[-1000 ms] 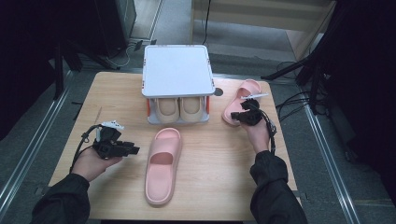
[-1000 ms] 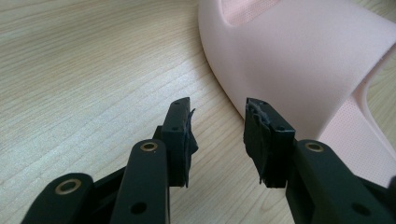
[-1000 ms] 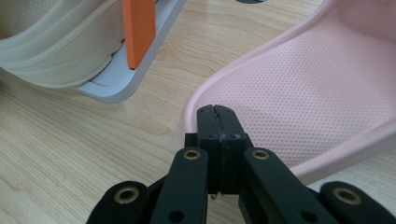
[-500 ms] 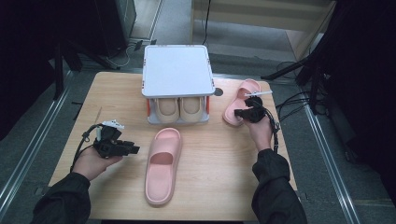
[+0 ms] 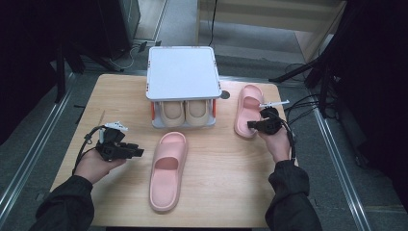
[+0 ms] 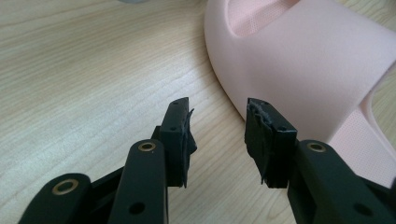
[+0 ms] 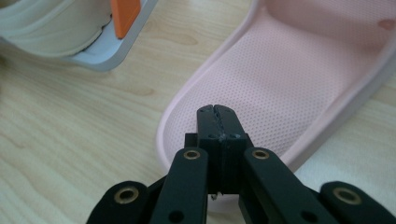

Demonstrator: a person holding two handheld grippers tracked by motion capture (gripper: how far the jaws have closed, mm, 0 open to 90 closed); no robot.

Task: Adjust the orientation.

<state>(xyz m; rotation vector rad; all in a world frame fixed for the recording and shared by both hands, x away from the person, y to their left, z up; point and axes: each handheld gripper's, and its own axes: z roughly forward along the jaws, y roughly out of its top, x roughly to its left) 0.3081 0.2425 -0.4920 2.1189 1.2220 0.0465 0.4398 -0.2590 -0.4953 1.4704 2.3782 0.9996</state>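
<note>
Two pink slippers lie on the wooden table (image 5: 231, 183). One pink slipper (image 5: 168, 171) lies in the middle, toe toward the far side. My left gripper (image 5: 138, 152) rests just to its left, jaws open and empty. In the left gripper view the left gripper (image 6: 218, 105) points at bare wood beside the slipper's strap (image 6: 308, 60). The other pink slipper (image 5: 246, 108) lies at the right. My right gripper (image 5: 252, 125) hovers over its heel end, shut with nothing between the jaws. In the right gripper view the right gripper (image 7: 217, 108) sits above the dotted insole (image 7: 280, 93).
A white rack (image 5: 182, 72) stands at the table's far middle with a pair of beige slippers (image 5: 185, 113) tucked under it. Its corner with an orange part (image 7: 125, 14) shows left of the right slipper. Cables trail off the table's right edge.
My right gripper has slid a little toward the near edge, along the right slipper to its heel end, still shut. The left gripper and both slippers have stayed put.
</note>
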